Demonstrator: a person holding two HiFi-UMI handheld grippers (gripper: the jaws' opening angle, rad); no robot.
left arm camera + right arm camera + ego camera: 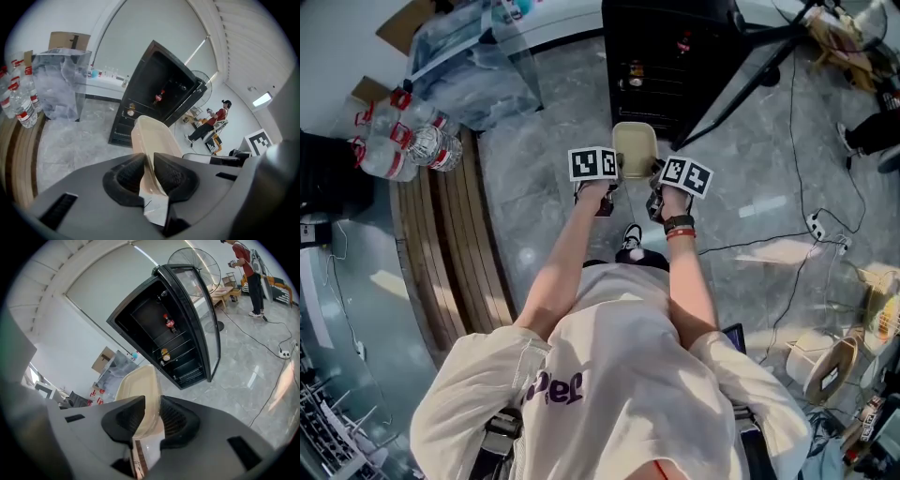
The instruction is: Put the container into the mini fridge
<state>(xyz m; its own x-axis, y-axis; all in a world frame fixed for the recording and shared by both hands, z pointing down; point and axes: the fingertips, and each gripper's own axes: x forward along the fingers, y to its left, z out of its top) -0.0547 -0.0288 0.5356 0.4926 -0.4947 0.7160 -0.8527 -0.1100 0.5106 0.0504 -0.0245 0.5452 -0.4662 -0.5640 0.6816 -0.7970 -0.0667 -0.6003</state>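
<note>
**Floor and room.** The floor (544, 159) is grey marble-patterned tile, glossy and reflecting light. A black mini fridge (675, 56) stands on it with its curved glass door (204, 310) swung open. Wire shelves inside carry a cola bottle (169, 323).

**Task item.** The container (635, 150) is a beige, smooth, rounded-rectangular plastic tub. It is held in the air in front of the open fridge and is not yet inside.

**Grippers.**
- The left hand-held gripper (149, 171) has its jaws narrow, with ribbed black pads clamped on the tub's left wall.
- The right hand-held gripper (152, 416) has its jaws narrow, with pads clamped on the right wall.

**Clearances.**
- Open tile lies between the tub and the fridge mouth.
- To the left, curved wooden slats (464, 244), packed water bottles (403, 141) and a clear plastic bag (473, 66) border the path.
- To the right, black cables (797, 150) and a white power strip (817, 225) trail across the tile.
- A pedestal fan (194, 266) stands beyond the door.
</note>
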